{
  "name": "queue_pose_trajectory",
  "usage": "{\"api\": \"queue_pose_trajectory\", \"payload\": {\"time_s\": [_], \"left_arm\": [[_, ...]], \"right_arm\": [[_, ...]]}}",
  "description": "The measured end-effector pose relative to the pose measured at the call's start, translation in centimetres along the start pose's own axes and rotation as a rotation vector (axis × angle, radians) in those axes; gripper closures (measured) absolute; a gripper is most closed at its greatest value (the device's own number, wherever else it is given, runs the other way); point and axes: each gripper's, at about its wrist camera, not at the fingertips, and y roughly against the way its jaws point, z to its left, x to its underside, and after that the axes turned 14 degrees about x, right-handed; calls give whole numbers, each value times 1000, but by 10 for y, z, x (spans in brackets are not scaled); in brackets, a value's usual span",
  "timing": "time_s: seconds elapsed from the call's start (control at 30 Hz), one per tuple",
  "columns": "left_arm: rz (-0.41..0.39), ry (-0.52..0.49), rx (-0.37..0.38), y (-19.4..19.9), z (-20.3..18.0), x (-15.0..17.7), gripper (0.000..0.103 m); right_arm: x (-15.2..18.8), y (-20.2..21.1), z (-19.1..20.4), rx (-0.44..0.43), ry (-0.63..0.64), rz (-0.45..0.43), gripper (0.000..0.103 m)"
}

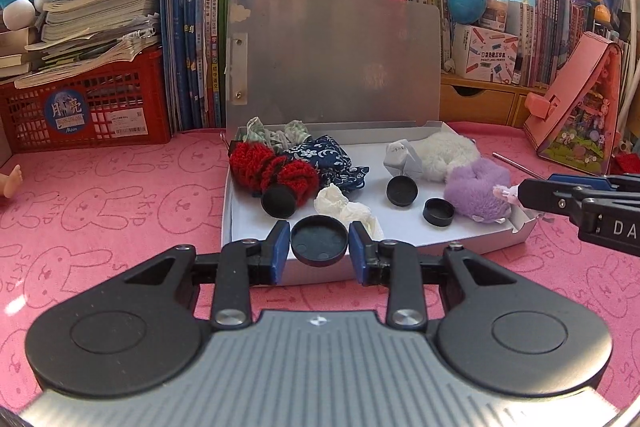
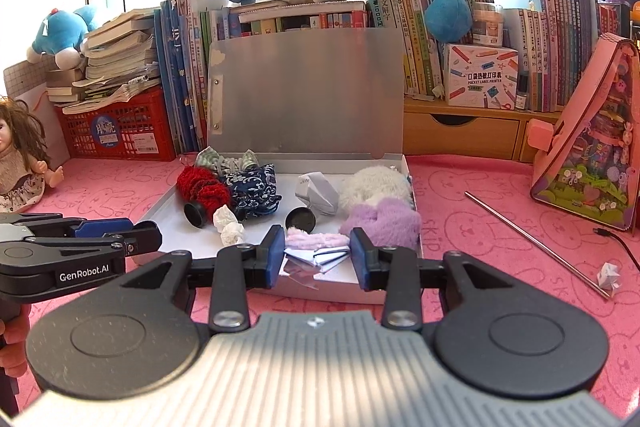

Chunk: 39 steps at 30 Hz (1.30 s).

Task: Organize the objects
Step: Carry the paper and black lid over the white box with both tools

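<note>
Centrally, the open white box (image 1: 240, 227) holds scrunchies, crumpled paper and black caps, while the left gripper (image 1: 319, 243) clamps a black cap (image 1: 319, 241) and the right gripper (image 2: 318, 250) clamps a pink fuzzy piece (image 2: 316, 240) with folded paper at the box's near edge.

"GenRobot.AI" on left tool (image 2: 158, 237)

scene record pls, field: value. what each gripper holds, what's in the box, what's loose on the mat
left gripper: shut on black round cap
right gripper: shut on pink fuzzy item with folded paper
box: white, lid open and upright
box, left part: red knit piece, blue floral pouch, crumpled white paper
box, right part: white fluffy scrunchie, purple fluffy scrunchie, three more black caps
loose on mat: metal straw, small folded paper
</note>
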Motion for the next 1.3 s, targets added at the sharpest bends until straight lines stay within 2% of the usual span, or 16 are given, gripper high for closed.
{"api": "queue_pose_trajectory", "payload": {"time_s": [0.23, 0.47, 0.93, 1.3], "left_arm": [[-4, 2, 0, -10, 6, -7, 66], [-16, 7, 1, -21, 11, -15, 66], [-6, 43, -11, -46, 28, -18, 66], [-6, 42, -14, -64, 39, -20, 66]], "right_arm": [[-7, -14, -4, -8, -42, 34, 63], [-18, -32, -19, -25, -138, 81, 63], [-18, -59, -28, -53, -239, 156, 63], [-26, -84, -21, -44, -254, 190, 63]]}}
